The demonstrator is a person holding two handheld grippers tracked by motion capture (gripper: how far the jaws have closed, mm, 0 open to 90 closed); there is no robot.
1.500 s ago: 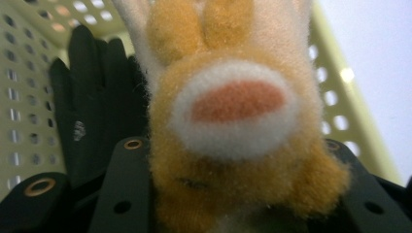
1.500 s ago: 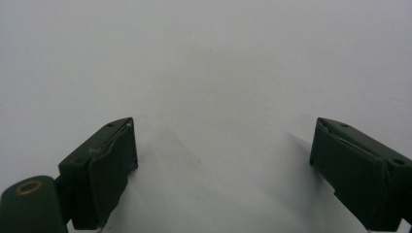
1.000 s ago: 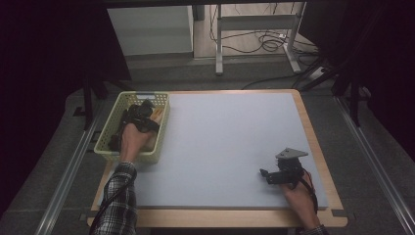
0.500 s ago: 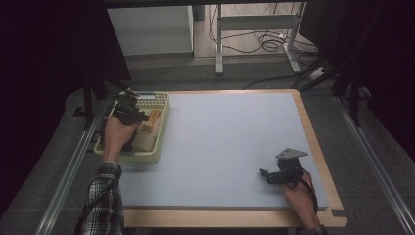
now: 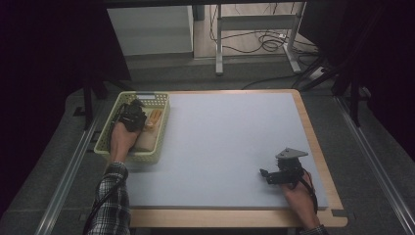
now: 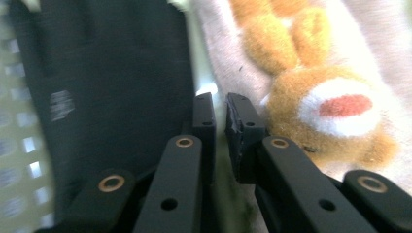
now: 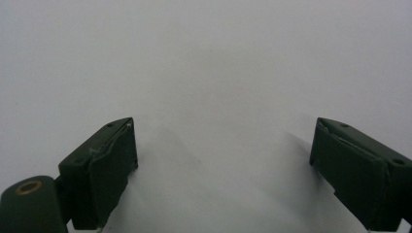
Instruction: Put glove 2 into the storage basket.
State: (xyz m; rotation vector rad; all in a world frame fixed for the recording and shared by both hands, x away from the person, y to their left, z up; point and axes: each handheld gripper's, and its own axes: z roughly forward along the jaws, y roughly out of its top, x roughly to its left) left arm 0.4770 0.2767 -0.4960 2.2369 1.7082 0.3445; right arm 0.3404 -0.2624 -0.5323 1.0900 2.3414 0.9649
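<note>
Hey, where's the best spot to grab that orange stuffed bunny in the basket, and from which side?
Probably the plush bunny's ears: they are narrow and point away from its rounder head, so nearly closed jaws could pinch them. Come from above, since the basket's walls block the sides. The left gripper sits beside its head.

surface: wooden-edged table (image 5: 320, 161) topped by a pale grey-blue mat (image 5: 220, 147) | on it: light green perforated plastic basket (image 5: 108, 138) at the far-left corner | elsewhere: mat bare

basket (image 5: 109, 136): perforated plastic | toy (image 6: 311, 92): fuzzy plush | mat (image 5: 230, 142): matt, probably smooth
</note>
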